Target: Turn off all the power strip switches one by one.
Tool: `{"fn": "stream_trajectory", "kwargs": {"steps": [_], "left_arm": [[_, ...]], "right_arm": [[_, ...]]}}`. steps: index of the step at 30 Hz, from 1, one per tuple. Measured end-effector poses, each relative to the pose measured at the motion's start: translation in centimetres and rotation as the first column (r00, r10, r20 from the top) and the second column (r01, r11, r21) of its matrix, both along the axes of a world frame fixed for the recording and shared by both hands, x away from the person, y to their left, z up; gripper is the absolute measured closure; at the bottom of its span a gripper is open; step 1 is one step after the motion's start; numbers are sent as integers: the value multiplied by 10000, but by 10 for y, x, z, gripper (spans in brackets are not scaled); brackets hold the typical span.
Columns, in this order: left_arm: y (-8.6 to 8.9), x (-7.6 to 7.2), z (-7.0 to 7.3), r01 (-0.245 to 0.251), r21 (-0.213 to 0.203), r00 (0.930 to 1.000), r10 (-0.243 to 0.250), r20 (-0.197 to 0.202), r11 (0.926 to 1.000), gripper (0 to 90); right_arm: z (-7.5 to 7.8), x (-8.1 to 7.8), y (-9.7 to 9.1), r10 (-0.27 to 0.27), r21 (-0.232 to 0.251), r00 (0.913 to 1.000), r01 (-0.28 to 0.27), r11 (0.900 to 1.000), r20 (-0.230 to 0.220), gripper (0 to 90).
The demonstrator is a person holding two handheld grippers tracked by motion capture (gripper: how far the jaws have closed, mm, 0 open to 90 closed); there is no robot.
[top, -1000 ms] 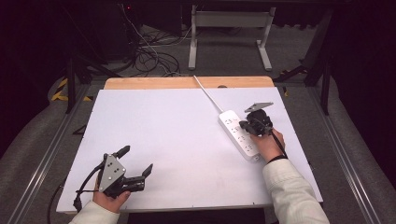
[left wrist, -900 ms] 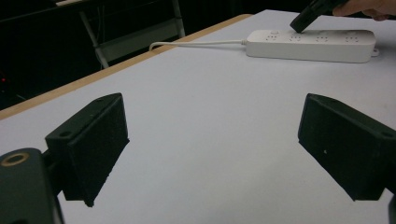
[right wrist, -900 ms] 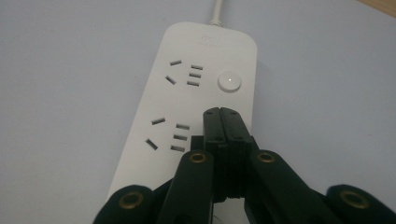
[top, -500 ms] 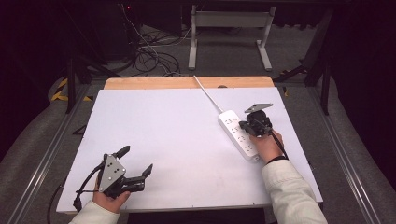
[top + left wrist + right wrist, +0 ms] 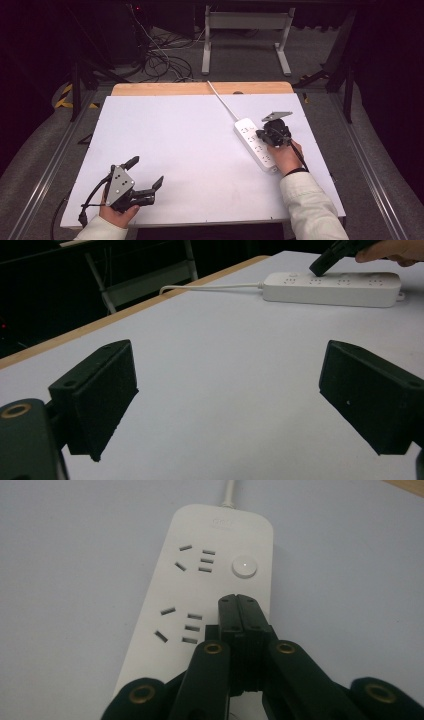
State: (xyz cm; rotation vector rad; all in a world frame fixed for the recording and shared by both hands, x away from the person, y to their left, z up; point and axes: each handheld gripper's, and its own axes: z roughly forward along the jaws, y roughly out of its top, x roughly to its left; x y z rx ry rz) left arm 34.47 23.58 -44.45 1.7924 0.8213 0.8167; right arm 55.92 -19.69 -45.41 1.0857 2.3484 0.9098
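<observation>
In the high view, a white-topped desk [image 5: 190,150] with a wooden strip along its far edge carries a white power strip [image 5: 256,145] lying slantwise on its right half, its white cord [image 5: 222,100] running off toward the far edge. The right hand-held gripper [image 5: 268,134] is poised over the far half of the power strip, held by the person's right hand [image 5: 284,155] in a pale sleeve. The left hand-held gripper [image 5: 146,175] rests near the desk's near-left corner, well apart from the power strip, jaws spread wide and holding nothing, the left hand [image 5: 117,212] gripping it from below. In the left gripper view, the two black jaws stand far apart over bare desk [image 5: 225,390], and the power strip [image 5: 332,289] lies in the distance with the tip of the other hand-held gripper [image 5: 325,262] down at its top face. In the right gripper view, the right hand-held gripper [image 5: 239,602] has its jaws pressed together with nothing between them, the tips just short of the round button [image 5: 244,566] on the power strip [image 5: 200,580], beside two groups of socket slots; whether the tips touch the surface cannot be told.
</observation>
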Motion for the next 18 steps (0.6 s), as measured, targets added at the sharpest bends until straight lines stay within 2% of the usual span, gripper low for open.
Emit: {"fn": "stream_trajectory", "kwargs": {"steps": [18], "left_arm": [[0, 0, 0, 16, -27, 10000, -16, -8, 10000, 92]], "right_arm": [[-2, -2, 2, -129, -76, 9997, 130, 9999, 187, 900]]}}
